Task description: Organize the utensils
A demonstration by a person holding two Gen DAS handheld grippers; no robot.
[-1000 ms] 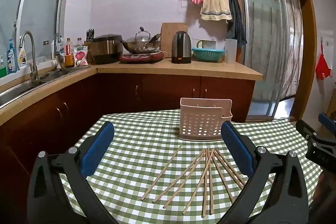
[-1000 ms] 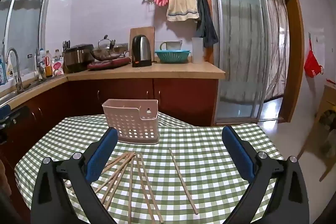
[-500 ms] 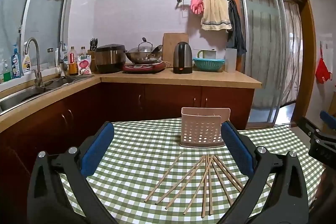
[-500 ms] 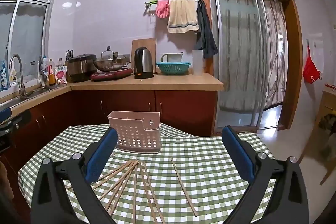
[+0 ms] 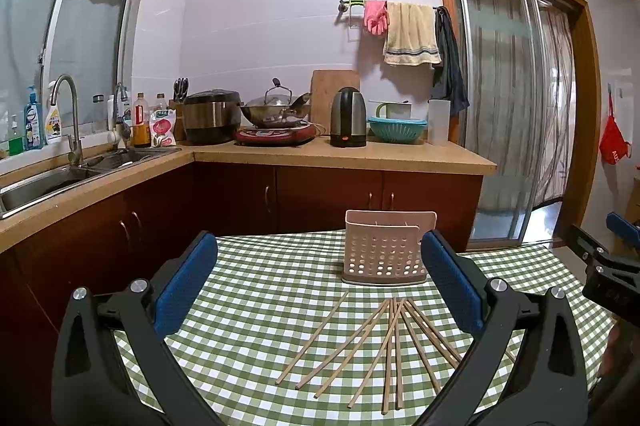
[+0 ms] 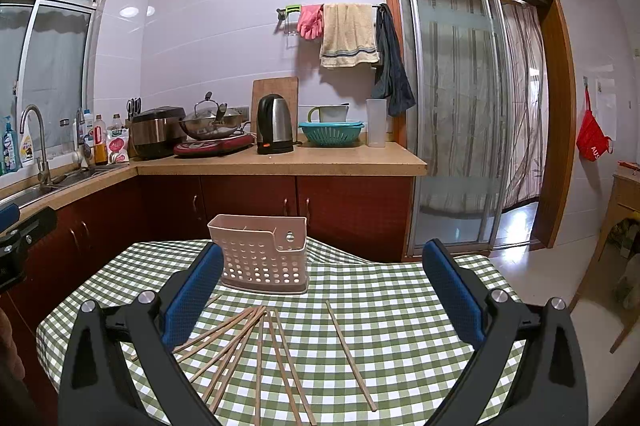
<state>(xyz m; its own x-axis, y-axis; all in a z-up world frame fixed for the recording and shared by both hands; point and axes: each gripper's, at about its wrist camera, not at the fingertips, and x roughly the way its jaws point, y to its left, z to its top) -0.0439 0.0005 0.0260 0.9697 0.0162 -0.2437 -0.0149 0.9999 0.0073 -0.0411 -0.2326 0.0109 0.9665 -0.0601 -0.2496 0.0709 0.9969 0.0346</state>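
Observation:
Several wooden chopsticks (image 5: pixel 384 342) lie fanned out on the green checked tablecloth (image 5: pixel 260 290); they also show in the right wrist view (image 6: pixel 256 342), with one chopstick (image 6: pixel 350 346) lying apart to the right. A pink perforated utensil basket (image 5: pixel 385 252) stands upright behind them, also in the right wrist view (image 6: pixel 262 254). My left gripper (image 5: pixel 320 278) is open and empty, held above the table in front of the chopsticks. My right gripper (image 6: pixel 322 290) is open and empty, likewise above the chopsticks.
Behind the table runs a kitchen counter (image 5: pixel 340 154) with a kettle (image 5: pixel 348 122), wok, rice cooker and teal colander. A sink (image 5: pixel 48 182) is at the left. A sliding glass door (image 6: pixel 460 126) is at the right. The right gripper's body shows at the left view's edge (image 5: pixel 608 266).
Both grippers have risen and tilted upward, so the table, chopsticks and basket sit lower in both views. Nothing on the table has moved.

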